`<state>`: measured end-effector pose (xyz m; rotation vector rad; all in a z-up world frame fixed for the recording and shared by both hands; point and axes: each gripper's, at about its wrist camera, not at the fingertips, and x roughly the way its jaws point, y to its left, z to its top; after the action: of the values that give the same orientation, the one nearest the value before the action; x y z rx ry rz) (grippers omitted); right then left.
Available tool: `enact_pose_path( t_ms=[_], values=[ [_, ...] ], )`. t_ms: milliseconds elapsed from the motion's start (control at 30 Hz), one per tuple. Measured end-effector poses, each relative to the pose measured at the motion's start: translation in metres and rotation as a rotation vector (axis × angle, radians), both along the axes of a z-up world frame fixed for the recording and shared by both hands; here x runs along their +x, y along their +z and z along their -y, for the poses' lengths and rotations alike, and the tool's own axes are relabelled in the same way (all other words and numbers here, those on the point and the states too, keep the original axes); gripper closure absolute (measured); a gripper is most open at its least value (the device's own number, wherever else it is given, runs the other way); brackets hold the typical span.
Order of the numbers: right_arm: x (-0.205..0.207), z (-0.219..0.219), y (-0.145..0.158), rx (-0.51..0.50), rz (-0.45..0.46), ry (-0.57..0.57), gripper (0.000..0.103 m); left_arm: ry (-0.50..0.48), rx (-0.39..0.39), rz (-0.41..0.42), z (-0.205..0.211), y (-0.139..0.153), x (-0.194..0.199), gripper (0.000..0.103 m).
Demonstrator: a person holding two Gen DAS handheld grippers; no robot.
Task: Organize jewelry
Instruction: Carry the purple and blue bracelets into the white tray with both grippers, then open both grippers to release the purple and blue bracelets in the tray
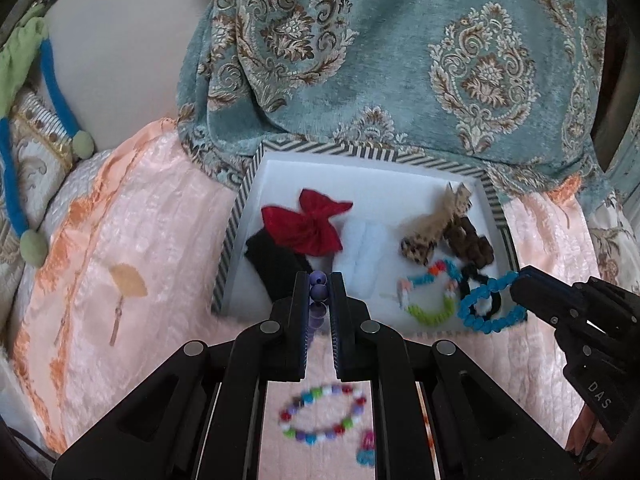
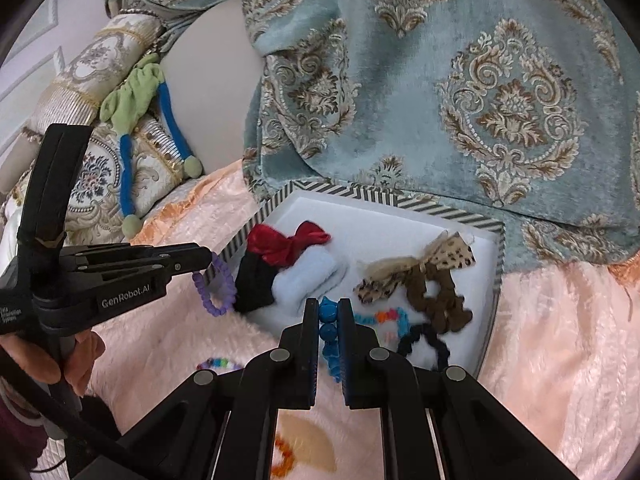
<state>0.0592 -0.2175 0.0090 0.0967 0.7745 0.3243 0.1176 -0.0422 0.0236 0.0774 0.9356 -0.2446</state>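
A white tray with a striped rim [image 1: 234, 220] [image 2: 420, 202] lies on the pink bedspread and holds hair bows, scrunchies and bead bracelets. My left gripper [image 1: 319, 286] is shut on a purple bead bracelet [image 1: 319, 291], held at the tray's near left edge; the bracelet hangs as a loop in the right wrist view [image 2: 218, 286]. My right gripper [image 2: 329, 312] is shut on a blue bead bracelet [image 2: 329, 334], held over the tray's near right part; its loop shows in the left wrist view [image 1: 488, 308].
In the tray lie a red bow [image 1: 310, 226], a black cloth piece [image 1: 272, 266], a white pad [image 1: 364, 252], leopard and brown bows [image 1: 448, 232], a multicolour bracelet [image 1: 430, 296]. A colourful bead bracelet [image 1: 324, 414] lies on the bedspread near me. A patterned teal cushion [image 1: 400, 60] rises behind.
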Motion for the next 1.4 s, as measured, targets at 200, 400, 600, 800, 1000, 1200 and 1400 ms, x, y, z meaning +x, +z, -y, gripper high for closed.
enact_pose_path(
  t_ms=[200,400,600,800,1000,1200,1400],
  values=[
    [0.045,-0.002,0.002,-0.004,0.007,-0.005,0.095,-0.003,-0.034,-0.002,0.011,0.003,0.047,0.095],
    [0.097,-0.003,-0.004,0.036,-0.006,-0.017,0.095,0.004,-0.073,-0.007,0.025,-0.003,0.099,0.095],
    [0.143,0.0,-0.023,0.071,-0.046,-0.048,0.095,0.021,-0.074,-0.019,0.032,-0.02,0.142,0.095],
    [0.168,0.021,-0.065,0.014,-0.138,-0.133,0.095,0.089,-0.039,-0.076,0.013,-0.057,0.162,0.095],
    [0.166,0.033,-0.079,-0.049,-0.162,-0.192,0.091,0.127,-0.025,-0.112,0.0,-0.077,0.164,0.077],
    [0.152,0.034,-0.074,-0.049,-0.144,-0.18,0.073,0.132,-0.029,-0.099,-0.002,-0.08,0.152,0.059],
    [0.127,0.034,-0.058,-0.038,-0.119,-0.175,0.073,0.148,0.001,-0.064,-0.001,-0.072,0.127,0.059]
  ],
)
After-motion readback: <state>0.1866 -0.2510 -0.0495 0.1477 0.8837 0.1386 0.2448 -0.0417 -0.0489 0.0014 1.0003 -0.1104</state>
